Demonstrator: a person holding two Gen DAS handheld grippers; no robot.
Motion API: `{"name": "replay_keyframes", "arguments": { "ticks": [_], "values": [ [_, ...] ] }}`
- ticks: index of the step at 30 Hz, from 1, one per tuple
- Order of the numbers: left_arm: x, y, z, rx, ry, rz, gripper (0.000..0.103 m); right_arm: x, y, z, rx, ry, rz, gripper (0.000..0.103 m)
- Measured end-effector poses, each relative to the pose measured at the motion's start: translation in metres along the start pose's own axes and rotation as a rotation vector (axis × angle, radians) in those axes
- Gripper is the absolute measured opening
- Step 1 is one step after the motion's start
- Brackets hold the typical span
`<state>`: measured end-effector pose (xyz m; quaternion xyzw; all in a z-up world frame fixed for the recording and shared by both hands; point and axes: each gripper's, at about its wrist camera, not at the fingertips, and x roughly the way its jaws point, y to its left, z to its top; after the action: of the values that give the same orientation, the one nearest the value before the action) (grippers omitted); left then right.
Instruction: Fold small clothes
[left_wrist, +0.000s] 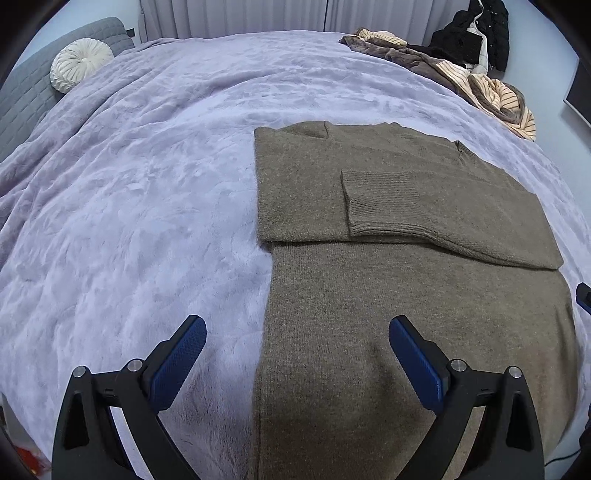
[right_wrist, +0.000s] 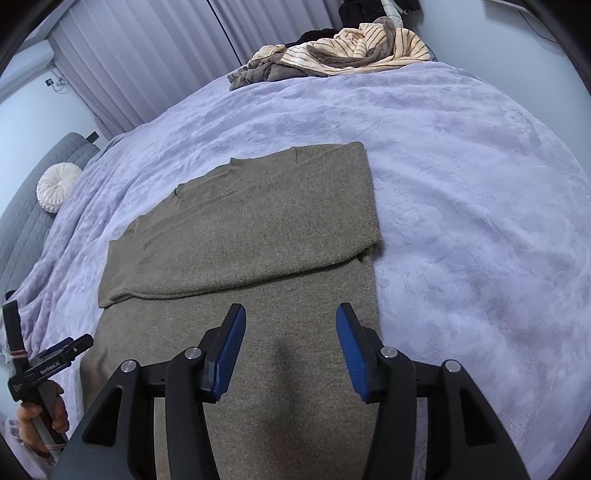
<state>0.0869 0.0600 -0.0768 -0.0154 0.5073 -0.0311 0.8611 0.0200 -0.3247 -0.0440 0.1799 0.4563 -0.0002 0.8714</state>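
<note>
Both the left gripper (left_wrist: 297, 349) and right gripper (right_wrist: 290, 338) hover with fingers spread and empty over the olive-brown knitted sweater (left_wrist: 406, 295), lying partly folded on the lilac fleece-covered bed (left_wrist: 147, 221), soft, floppy, probably best pinched at its near hem corners.

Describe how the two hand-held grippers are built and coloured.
Each hand-held gripper, left and right, has black angular finger frames with silver round bolts and blue textured pads. The right wrist view shows small white lettering on the left one's black body.
</note>
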Motion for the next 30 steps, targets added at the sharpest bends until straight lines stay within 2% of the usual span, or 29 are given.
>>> {"name": "replay_keyframes", "arguments": {
  "ticks": [3, 15, 19, 21, 25, 30],
  "values": [
    [-0.004, -0.003, -0.006, 0.008, 0.007, 0.024, 0.099, -0.003, 0.001, -0.006, 0.003, 0.002, 0.010, 0.055],
    [-0.028, -0.014, -0.028, 0.038, 0.000, 0.030, 0.099, -0.026, -0.005, -0.027, 0.022, -0.018, 0.028, 0.056],
    [-0.036, -0.012, -0.042, 0.008, 0.009, -0.031, 0.099, -0.037, -0.008, -0.033, 0.050, -0.037, 0.066, 0.057],
    [-0.038, -0.010, -0.052, -0.005, 0.017, -0.059, 0.099, -0.040, -0.009, -0.039, 0.062, -0.040, 0.082, 0.064],
    [-0.040, -0.001, -0.073, -0.006, 0.031, -0.070, 0.099, -0.045, -0.012, -0.051, 0.065, -0.030, 0.085, 0.065],
    [-0.047, 0.016, -0.099, -0.032, 0.049, -0.145, 0.099, -0.055, -0.026, -0.071, 0.100, -0.008, 0.124, 0.065]
  ]
}}
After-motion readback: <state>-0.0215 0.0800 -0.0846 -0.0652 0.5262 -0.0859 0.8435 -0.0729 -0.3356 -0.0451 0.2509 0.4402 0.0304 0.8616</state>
